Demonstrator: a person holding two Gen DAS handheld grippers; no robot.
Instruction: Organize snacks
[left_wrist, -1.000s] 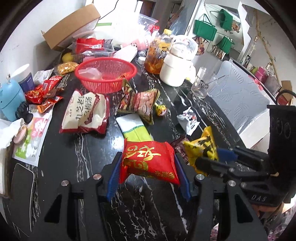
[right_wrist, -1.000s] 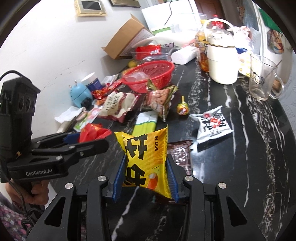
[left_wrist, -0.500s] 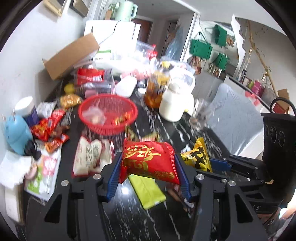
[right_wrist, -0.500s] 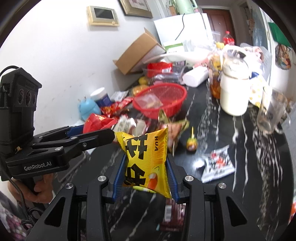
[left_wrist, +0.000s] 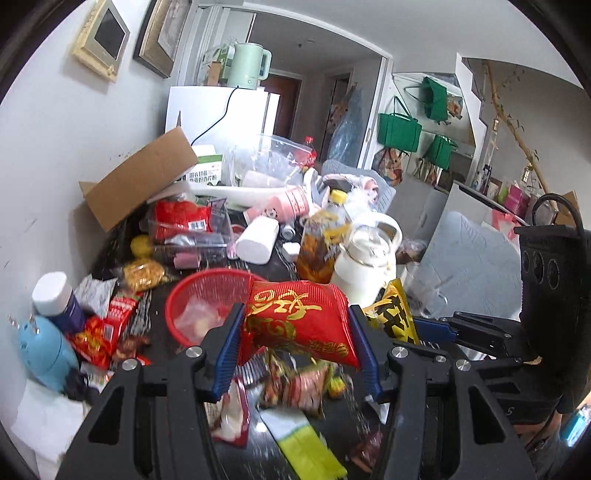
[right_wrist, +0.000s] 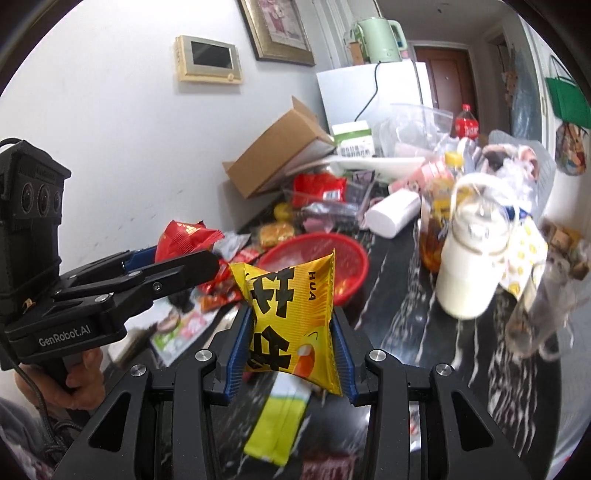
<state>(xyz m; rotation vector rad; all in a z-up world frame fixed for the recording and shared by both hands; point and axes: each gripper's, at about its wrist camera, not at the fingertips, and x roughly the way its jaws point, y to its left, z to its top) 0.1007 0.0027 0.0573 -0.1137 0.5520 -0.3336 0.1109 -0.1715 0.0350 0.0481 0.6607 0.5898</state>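
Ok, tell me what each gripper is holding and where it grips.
The left gripper clamps the red snack packet by its two side edges. The right gripper clamps the yellow snack packet likewise.

Two grippers, left (left_wrist: 295, 347) and right (right_wrist: 291, 343), each carry one snack packet: one red packet (left_wrist: 295, 317) and one yellow packet (right_wrist: 291, 314). One red basket (left_wrist: 207, 295), one cardboard box (left_wrist: 140, 177), one white jug (left_wrist: 365, 266), one amber bottle (left_wrist: 321, 243) and three green bags (left_wrist: 399, 129) also show.

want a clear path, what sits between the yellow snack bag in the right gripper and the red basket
Nothing in the right wrist view: the yellow snack bag hangs in the air in the right gripper, directly before the red basket.
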